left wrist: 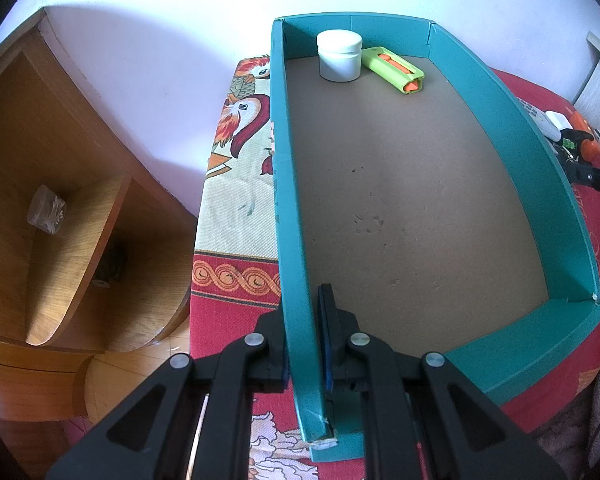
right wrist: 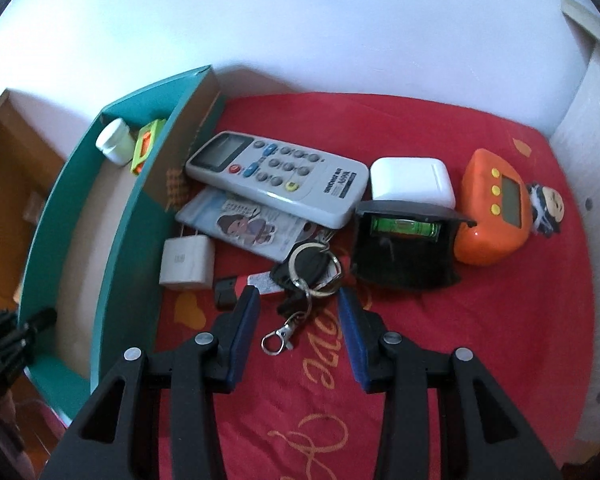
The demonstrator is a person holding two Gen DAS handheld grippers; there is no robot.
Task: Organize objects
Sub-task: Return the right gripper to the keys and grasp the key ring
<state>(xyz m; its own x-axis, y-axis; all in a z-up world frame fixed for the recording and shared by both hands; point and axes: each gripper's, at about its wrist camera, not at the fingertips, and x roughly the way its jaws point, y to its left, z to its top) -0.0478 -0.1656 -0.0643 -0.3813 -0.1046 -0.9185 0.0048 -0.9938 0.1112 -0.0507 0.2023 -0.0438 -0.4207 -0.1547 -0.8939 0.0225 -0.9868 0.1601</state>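
Your right hand-held gripper point(right wrist: 298, 300), released, hovers over the key bunch point(right wrist: 306, 270) beside remote point(right wrist: 278, 176) and charger point(right wrist: 186, 260). Your left hand-held gripper point(left wrist: 302, 316) clenches the teal box point(left wrist: 296, 216) wall; jar point(left wrist: 339, 55) and utility knife point(left wrist: 394, 69) lie inside.

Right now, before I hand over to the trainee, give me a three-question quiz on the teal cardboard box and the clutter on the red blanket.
1. True or false: the left gripper is clamped on a wall of the teal cardboard box.
2. Which two things already lie in the box?
A. white round plastic jar and lime-green utility knife
B. grey remote control and white charger
C. orange timer and key bunch
3. Fill in: the open right gripper hovers over the black car key on its metal ring, whose ____ clasp lies between the fingers.

Key: 1 true; 2 A; 3 metal.
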